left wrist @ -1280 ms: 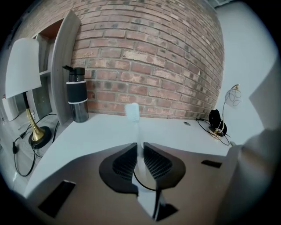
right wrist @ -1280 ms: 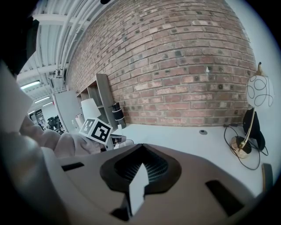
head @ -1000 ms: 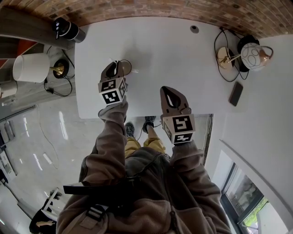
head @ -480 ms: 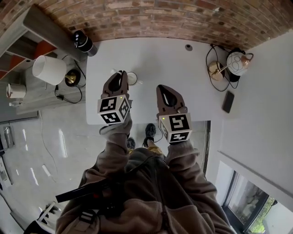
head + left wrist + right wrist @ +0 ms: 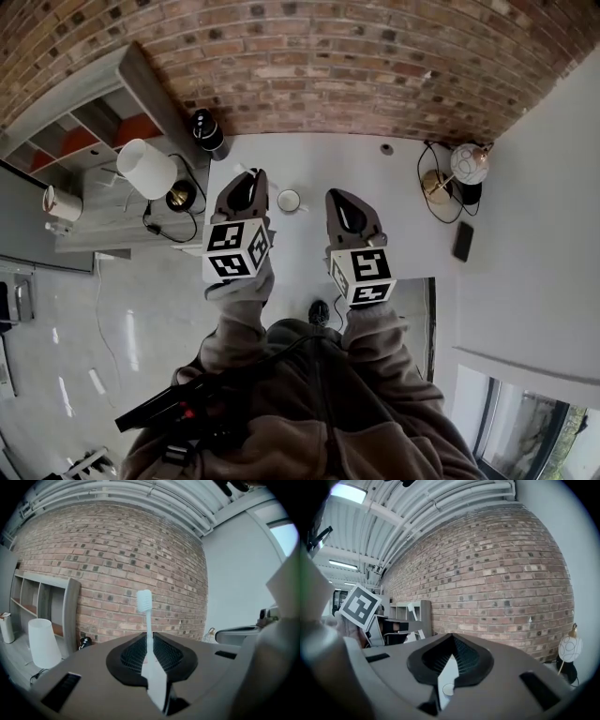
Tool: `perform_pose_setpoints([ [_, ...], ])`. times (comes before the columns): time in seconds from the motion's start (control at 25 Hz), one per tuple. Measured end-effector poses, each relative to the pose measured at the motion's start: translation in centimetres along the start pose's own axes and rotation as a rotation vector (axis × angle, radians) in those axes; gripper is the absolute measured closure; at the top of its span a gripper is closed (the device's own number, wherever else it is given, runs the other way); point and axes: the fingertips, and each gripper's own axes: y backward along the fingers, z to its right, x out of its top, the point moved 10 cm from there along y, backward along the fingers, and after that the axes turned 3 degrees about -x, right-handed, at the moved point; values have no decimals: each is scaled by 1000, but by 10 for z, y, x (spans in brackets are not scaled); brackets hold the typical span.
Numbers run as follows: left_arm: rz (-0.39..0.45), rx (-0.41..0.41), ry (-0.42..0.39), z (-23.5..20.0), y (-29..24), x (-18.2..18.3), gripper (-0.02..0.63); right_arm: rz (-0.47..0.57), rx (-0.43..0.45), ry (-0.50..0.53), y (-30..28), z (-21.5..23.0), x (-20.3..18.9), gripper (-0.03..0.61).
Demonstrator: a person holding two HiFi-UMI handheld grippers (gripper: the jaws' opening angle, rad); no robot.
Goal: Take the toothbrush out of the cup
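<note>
My left gripper (image 5: 251, 176) is shut on a white toothbrush (image 5: 145, 603), which stands upright between its jaws with the bristle head on top. It hangs above the white table (image 5: 394, 244). The small white cup (image 5: 289, 201) stands on the table between the two grippers, apart from the toothbrush. My right gripper (image 5: 338, 194) hovers to the right of the cup, jaw tips together and nothing in them. In the right gripper view the left gripper's marker cube (image 5: 360, 605) and the toothbrush (image 5: 411, 608) show at the left.
A white-shaded lamp (image 5: 147, 169) stands on a low shelf unit at the left, a black cylinder (image 5: 208, 133) at the table's back left corner. A globe lamp (image 5: 466, 165) with cables and a dark phone (image 5: 463, 241) lie at the right. A brick wall (image 5: 328, 75) is behind.
Both grippers have risen from the table. The left one was at the cup's mouth and now holds the toothbrush well above and left of it. The cup stayed put.
</note>
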Motion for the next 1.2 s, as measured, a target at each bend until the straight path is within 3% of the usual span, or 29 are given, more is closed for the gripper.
perform_pose_setpoints([
  [0.44,83,-18,-78,3,37,50,568,107,-16,23,12,-19,45,577],
  [0.84,136,-24,-126,9,47,74,568,173,-17,29,19,-21,66,577],
  [1.2,152,0,-120,5,53,77,568,166,-12,56,18,-23,68,578],
])
